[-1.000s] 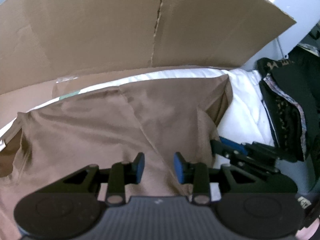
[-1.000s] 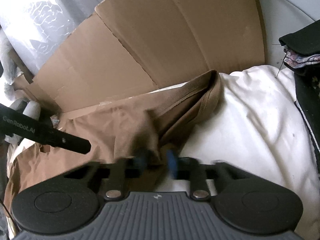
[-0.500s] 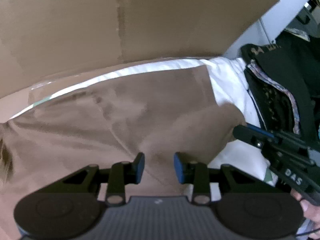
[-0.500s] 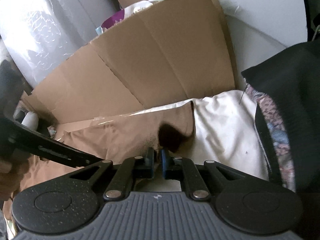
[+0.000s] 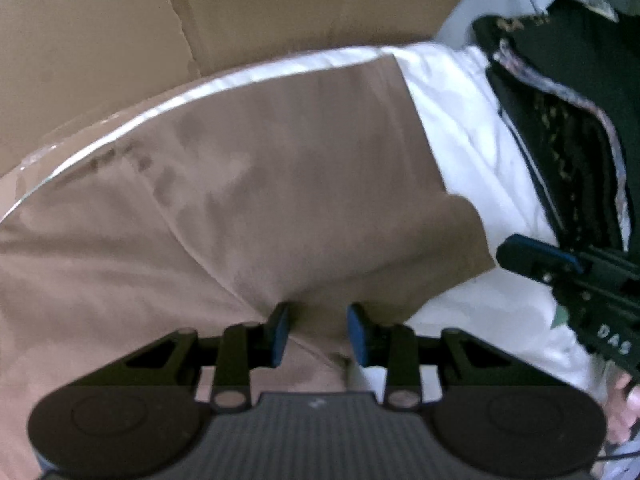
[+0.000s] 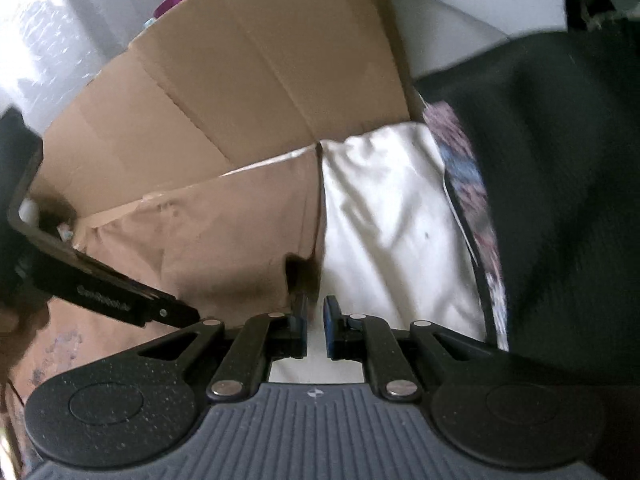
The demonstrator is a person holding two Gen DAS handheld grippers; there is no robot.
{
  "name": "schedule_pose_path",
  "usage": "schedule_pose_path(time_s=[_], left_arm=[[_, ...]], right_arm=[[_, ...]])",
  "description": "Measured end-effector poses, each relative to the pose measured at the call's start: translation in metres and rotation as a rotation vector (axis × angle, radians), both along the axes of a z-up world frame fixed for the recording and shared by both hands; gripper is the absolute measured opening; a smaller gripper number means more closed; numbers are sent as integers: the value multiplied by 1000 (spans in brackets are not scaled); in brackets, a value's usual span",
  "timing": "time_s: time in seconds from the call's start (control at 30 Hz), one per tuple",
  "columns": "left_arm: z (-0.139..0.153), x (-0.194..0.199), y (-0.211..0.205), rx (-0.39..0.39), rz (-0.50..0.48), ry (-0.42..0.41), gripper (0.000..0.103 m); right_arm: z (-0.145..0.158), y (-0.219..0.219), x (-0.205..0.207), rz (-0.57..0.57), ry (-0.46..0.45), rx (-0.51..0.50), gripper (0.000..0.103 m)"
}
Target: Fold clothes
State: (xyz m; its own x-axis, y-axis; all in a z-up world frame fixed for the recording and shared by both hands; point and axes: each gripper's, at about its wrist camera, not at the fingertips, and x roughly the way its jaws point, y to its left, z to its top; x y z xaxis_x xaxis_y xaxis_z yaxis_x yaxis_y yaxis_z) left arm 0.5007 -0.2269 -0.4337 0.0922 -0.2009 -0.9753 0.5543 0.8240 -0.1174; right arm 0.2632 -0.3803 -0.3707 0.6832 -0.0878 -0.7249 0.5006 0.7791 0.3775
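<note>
Left tongs [image 5: 316,334] point steeply down over the brown garment [image 5: 248,200], jaws partly apart. A fold of the brown cloth sits between the blue pads [image 5: 279,330]; can't tell if they pinch it.

Right tongs [image 6: 316,326] have a narrow gap and the jaws are opening. Nothing sits between the pads; white bedding shows through the gap. The dark corner of the brown garment [image 6: 240,248] lies just ahead of the left pad, possibly touching its tip.

Brown garment lies spread flat on the white bedding [image 5: 472,152], its right edge straight, one flap doubled over at the near right corner. In the left view the right tongs [image 5: 536,256] come in from the right, tip just beside that flap. In the right view the left tongs [image 6: 120,300] cross at lower left.

Flattened cardboard [image 5: 280,12] stands behind the bedding. Dark clothes [image 5: 572,112] with a patterned trim are piled at the right, touching the bedding. Frames are blurred.
</note>
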Motion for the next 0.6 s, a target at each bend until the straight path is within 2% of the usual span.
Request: schedule_pose_path(time_s=[0.07, 0.1, 0.2, 0.43, 0.53, 0.6], left_arm=[[-2, -2, -1, 6, -13, -1, 35], [-3, -4, -1, 7, -18, 0, 34], [-4, -6, -2, 6, -32, 12, 34], [-5, -12, 2, -13, -67, 51, 33], [-5, -13, 7, -34, -80, 50, 32], [-4, -11, 11, -56, -78, 74, 22]], right_arm=[[-4, 0, -1, 2, -4, 52, 11], [-6, 0, -2, -2, -4, 85, 21], [-13, 1, -5, -13, -14, 165, 40], [-37, -8, -1, -127, -83, 408, 39], [-42, -13, 4, -176, -80, 457, 37], [-42, -14, 5, -199, -69, 463, 19]])
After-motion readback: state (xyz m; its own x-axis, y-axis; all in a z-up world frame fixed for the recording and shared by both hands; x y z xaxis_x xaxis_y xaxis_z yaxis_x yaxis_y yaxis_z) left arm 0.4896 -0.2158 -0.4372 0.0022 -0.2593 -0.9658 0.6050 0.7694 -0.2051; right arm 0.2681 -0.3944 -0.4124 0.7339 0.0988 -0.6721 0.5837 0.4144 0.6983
